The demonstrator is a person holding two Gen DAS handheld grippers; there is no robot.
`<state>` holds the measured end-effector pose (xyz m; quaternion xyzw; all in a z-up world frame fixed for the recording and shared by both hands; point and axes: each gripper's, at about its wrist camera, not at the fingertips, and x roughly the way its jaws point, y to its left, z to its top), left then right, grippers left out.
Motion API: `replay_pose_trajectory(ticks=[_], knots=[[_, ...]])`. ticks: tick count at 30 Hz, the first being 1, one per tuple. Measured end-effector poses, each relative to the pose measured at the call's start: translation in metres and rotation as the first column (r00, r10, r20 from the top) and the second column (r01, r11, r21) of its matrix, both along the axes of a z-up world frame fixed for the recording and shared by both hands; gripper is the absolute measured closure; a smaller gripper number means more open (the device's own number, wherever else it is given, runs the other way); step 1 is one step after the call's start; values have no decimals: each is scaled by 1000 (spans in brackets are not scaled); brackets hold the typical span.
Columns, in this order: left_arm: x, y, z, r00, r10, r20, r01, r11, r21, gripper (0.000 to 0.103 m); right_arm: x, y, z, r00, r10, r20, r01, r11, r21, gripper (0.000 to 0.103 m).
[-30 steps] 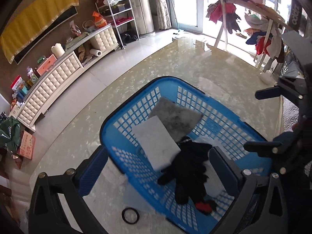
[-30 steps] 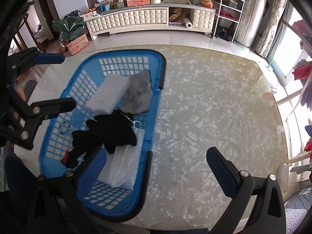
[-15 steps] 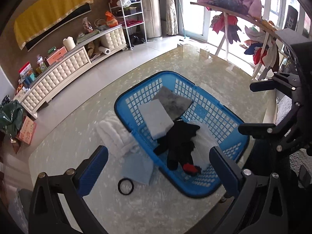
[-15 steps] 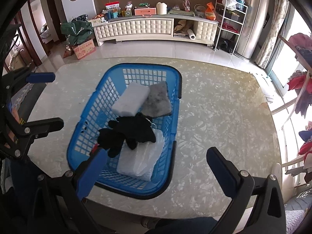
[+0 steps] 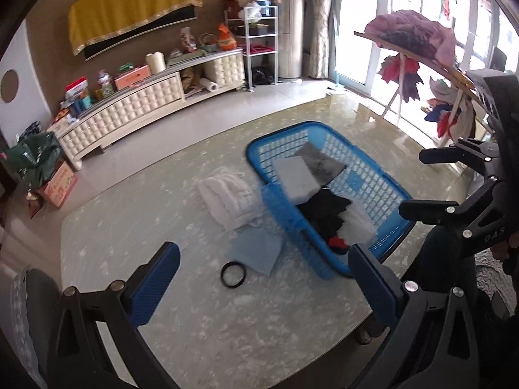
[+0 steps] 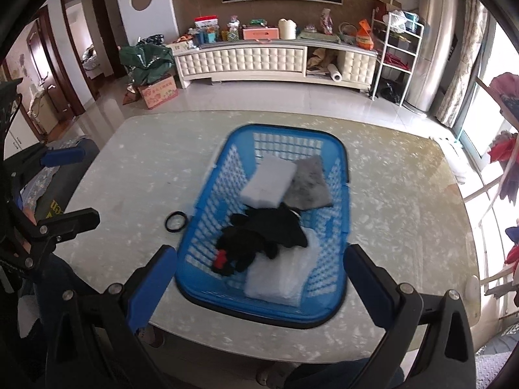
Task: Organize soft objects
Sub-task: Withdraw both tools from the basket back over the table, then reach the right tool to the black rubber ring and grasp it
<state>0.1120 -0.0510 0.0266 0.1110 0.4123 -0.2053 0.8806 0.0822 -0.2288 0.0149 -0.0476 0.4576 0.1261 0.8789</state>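
Note:
A blue basket [image 5: 382, 194] [image 6: 340, 168] stands on the marble table and holds a white foam block [image 6: 269, 181], a grey cloth [image 6: 308, 184], a black garment [image 6: 262, 233] and a clear plastic bag [image 6: 279, 278]. Left of the basket lie a folded white towel [image 5: 227, 197], a light blue cloth [image 5: 256, 249] and a black ring [image 5: 233, 275] [image 6: 176, 221]. My left gripper [image 5: 259, 275] is open, high over the table's near side, holding nothing. My right gripper [image 6: 261, 278] is open above the basket's near end, also holding nothing.
The marble table [image 6: 405, 214] has bare surface right of the basket. A white cabinet [image 6: 243, 61] with clutter on top lines the far wall. A clothes rack [image 5: 418, 52] stands by the window. A chair [image 6: 61, 175] sits at the table's left.
Both grippers have pulled up and back from the basket, so more of the table shows. The towel, blue cloth and ring came into the left wrist view.

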Motion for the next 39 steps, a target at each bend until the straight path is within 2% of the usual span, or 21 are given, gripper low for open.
replay_pose_trajectory(ticks=[8, 16, 24, 32, 39], knots=[[-16, 51, -2, 996, 90, 7, -89, 996, -8, 0, 2, 55, 0, 996, 82, 29, -82, 997, 3, 0], [-20, 100, -18, 980, 194, -34, -194, 981, -16, 0, 13, 110, -21, 986, 167, -8, -167, 986, -2, 0], [-21, 142, -49, 964, 257, -75, -257, 966, 12, 0, 30, 159, -47, 968, 242, -68, -244, 970, -21, 0], [-7, 169, -89, 945, 287, -160, -290, 957, 6, 0, 48, 188, -92, 952, 255, -170, -269, 961, -64, 1], [11, 177, -118, 935, 284, -211, -292, 956, -6, 0, 63, 193, -121, 941, 247, -232, -269, 961, -68, 13]])
